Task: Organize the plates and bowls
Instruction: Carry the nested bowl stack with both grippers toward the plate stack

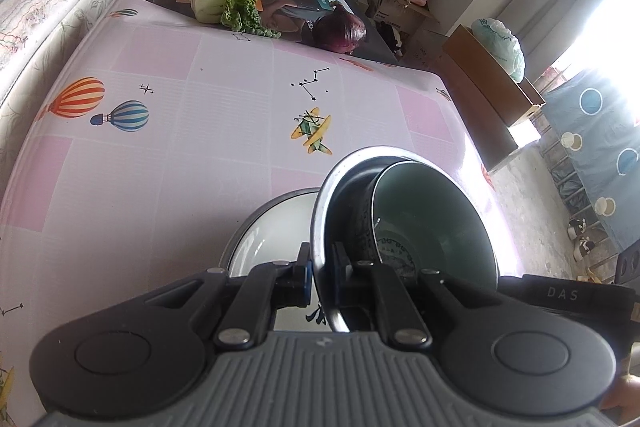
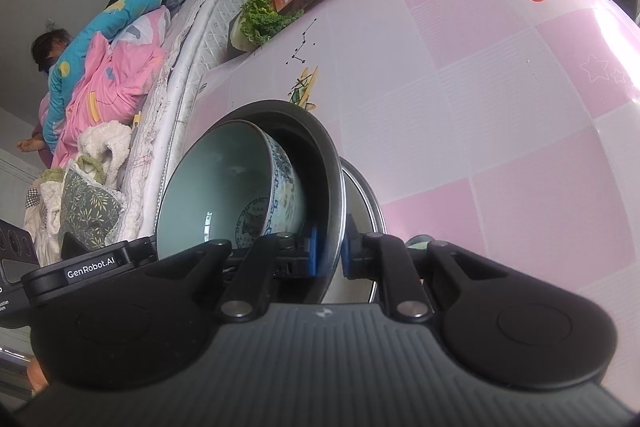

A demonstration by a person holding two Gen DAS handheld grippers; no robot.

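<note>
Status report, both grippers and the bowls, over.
Left gripper and right gripper shut on steel bowl's rim. Pale green ceramic bowl nested inside. White plate beneath.

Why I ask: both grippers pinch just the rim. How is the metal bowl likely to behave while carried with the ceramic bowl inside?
The metal bowl looks stiff but smooth, so it may slip. The ceramic bowl leans loose inside: likely heavy, fragile, apt to slide.
</note>
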